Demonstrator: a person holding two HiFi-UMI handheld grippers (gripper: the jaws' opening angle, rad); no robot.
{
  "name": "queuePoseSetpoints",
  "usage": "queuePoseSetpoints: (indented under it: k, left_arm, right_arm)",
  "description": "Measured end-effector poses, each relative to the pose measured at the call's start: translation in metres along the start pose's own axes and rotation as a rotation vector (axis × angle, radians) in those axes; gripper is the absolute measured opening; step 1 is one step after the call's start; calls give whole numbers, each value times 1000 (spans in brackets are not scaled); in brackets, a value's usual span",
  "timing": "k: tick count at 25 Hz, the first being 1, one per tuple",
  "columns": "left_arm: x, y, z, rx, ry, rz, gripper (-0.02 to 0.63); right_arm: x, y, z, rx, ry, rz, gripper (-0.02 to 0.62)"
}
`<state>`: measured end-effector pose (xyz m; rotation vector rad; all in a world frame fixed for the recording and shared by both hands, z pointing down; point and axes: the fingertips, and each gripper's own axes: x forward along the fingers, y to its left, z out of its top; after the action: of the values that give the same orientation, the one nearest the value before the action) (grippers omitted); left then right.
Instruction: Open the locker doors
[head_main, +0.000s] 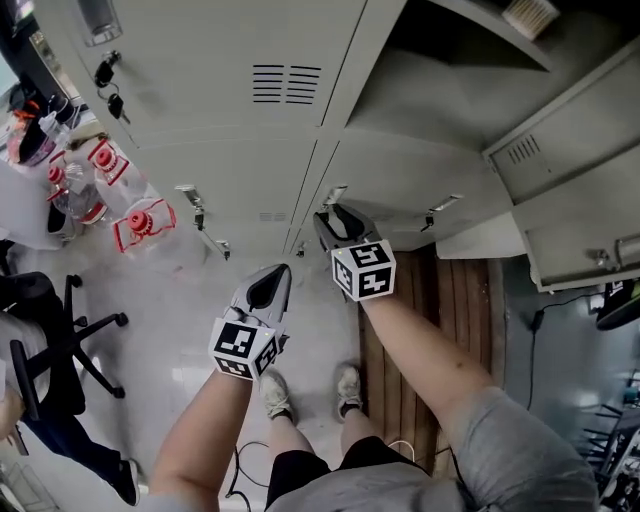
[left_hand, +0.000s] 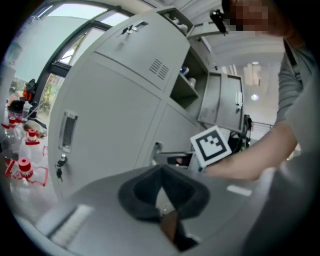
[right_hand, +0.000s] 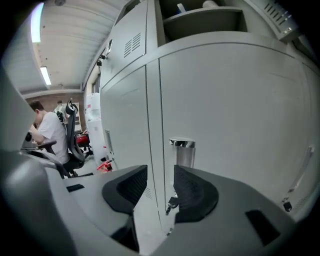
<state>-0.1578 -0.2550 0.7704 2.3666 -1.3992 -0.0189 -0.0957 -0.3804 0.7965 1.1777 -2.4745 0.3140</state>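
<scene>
head view, locker bank: the upper right compartment (head_main: 450, 60) stands open, its door (head_main: 570, 170) swung out to the right; the lower doors are shut.
head view, right gripper (head_main: 328, 218): its tips are just short of the chrome handle (head_main: 335, 193) at the left edge of the lower right door (head_main: 400, 170).
head view, left gripper (head_main: 278, 275): it hangs lower and to the left, over the floor, clear of every door.
left gripper view, jaws: the tips are together with nothing between them.
left gripper view, far-left door (left_hand: 110, 125): closed, with keys (left_hand: 60, 167) hanging under its recessed handle (left_hand: 67, 131), well apart from this gripper.
right gripper view, jaws: wide apart and empty; the seam between the two lower doors and a small key (right_hand: 171, 204) show in the gap, and the chrome handle (right_hand: 182, 150) stands just above the right jaw, untouched.
step in hand: approaching the lower right door's handle; no grip yet.
next move: probably ease forward and slightly up so the jaws straddle the handle, close, then pull along the hinge arc. Whether the lock is released cannot be told.
</scene>
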Motion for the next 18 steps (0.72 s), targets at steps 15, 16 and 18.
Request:
queuePoseSetpoints:
  k: [15, 16, 18]
  left_arm:
    - [10, 0, -12, -19, 12, -39, 5]
    - [11, -3, -15, -21, 15, -43, 5]
    - [12, -10, -20, -27, 20, -47, 5]
  right_arm:
    - [36, -5, 8, -1, -18, -57, 172]
    - [35, -4, 8, -9, -16, -49, 172]
    - [32, -2, 6, -27, -12, -31, 172]
